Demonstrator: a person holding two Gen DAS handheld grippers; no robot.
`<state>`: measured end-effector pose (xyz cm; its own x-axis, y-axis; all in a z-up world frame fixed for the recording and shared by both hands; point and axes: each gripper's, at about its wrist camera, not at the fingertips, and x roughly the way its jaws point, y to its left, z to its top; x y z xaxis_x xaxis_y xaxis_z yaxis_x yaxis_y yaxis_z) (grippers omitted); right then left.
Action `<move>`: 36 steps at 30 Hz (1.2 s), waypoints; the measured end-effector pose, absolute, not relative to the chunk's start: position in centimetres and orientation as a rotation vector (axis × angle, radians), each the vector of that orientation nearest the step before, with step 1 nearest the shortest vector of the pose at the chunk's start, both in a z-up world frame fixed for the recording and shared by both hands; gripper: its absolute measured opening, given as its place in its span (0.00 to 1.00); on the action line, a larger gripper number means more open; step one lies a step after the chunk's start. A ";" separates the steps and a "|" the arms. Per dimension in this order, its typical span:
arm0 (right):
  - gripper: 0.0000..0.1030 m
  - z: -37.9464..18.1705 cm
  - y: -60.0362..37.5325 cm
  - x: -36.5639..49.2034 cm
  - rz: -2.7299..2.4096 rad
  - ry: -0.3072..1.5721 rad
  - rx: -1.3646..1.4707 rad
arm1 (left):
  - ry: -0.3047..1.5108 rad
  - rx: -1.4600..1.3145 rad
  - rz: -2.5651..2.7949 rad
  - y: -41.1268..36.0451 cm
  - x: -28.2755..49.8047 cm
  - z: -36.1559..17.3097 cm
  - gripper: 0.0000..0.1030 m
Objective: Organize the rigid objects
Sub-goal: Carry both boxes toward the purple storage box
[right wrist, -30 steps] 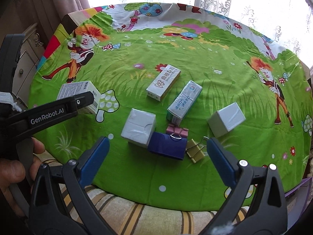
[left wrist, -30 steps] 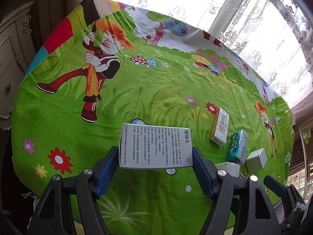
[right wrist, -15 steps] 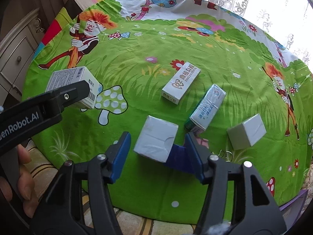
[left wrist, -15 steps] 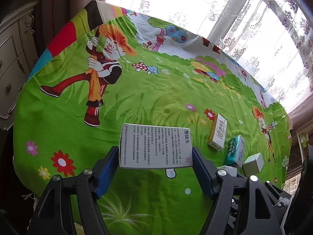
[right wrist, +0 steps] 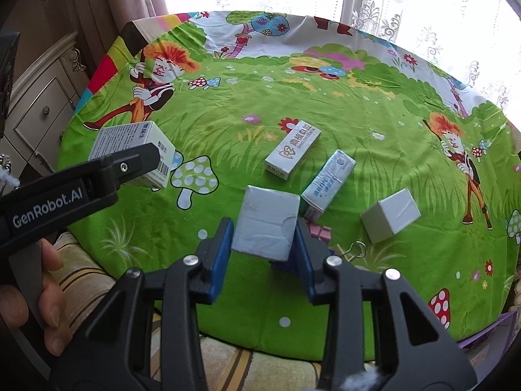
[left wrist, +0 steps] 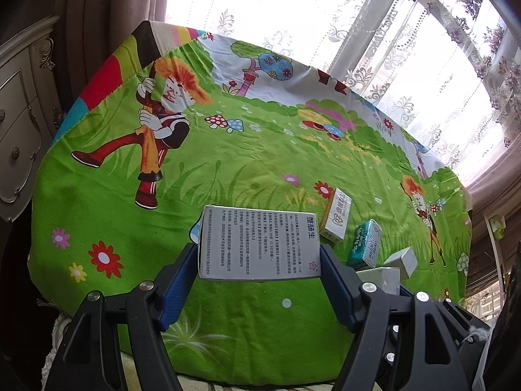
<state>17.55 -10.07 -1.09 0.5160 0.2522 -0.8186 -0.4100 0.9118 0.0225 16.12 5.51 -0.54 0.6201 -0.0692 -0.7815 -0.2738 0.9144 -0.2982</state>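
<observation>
the left gripper (left wrist: 259,270) is clamped on a white printed box (left wrist: 259,242), its blue pads pressing the box's two short ends, and the box sits clear above the green cartoon cloth (left wrist: 228,150) near the table's near-left part. in the right wrist view the same box shows at the far left, with a hand (right wrist: 35,296) below it on the gripper's handle. right of that, the right gripper (right wrist: 264,244) has its jaws closing on a plain grey box (right wrist: 265,223), both blue pads against its sides; whether it is off the cloth cannot be told. a dark blue thing (right wrist: 281,265) peeks out just under the grey box, mostly hidden. further away, a white and yellow carton (right wrist: 293,150) lies flat on the cloth, and just right of it a teal and white carton (right wrist: 327,184) lies at a slant, its near end close to the grey box. a pink clip (right wrist: 320,231) and a brass clip (right wrist: 353,251) lie just right of the right pad. further right a small white cube (right wrist: 390,215) sits alone on the cloth, apart from the cartons. a pale dresser (right wrist: 42,120) stands beyond the table's left edge and lace curtains (left wrist: 423,65) hang at the bright window behind.
</observation>
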 end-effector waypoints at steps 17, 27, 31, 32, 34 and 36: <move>0.40 2.2 -18.0 12.4 0.334 0.883 -0.039 | 0.921 -0.361 -0.025 -1.5 12.2 2.0 0.71; 0.40 3.0 -24.0 9.2 0.257 0.865 0.035 | 0.952 -0.307 -0.146 -6.8 10.3 2.7 0.71; 0.40 3.2 -26.5 8.0 0.226 0.863 0.064 | 0.966 -0.279 -0.224 -9.7 9.6 3.0 0.71; 0.40 3.3 -27.2 7.6 0.217 0.860 0.071 | 0.969 -0.270 -0.244 -10.5 9.4 3.1 0.71; 0.40 3.4 -28.4 7.0 0.194 0.854 0.080 | 0.975 -0.252 -0.285 -12.1 9.2 3.3 0.71; 0.40 3.5 -29.9 6.4 0.168 0.850 0.092 | 0.979 -0.226 -0.320 -13.7 9.0 3.5 0.71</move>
<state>6.43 -29.92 3.52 0.6482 0.1840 -0.7389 -0.1106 0.9828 0.1477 8.98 -13.75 3.45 0.5170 -0.3642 -0.7746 0.1631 0.9303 -0.3286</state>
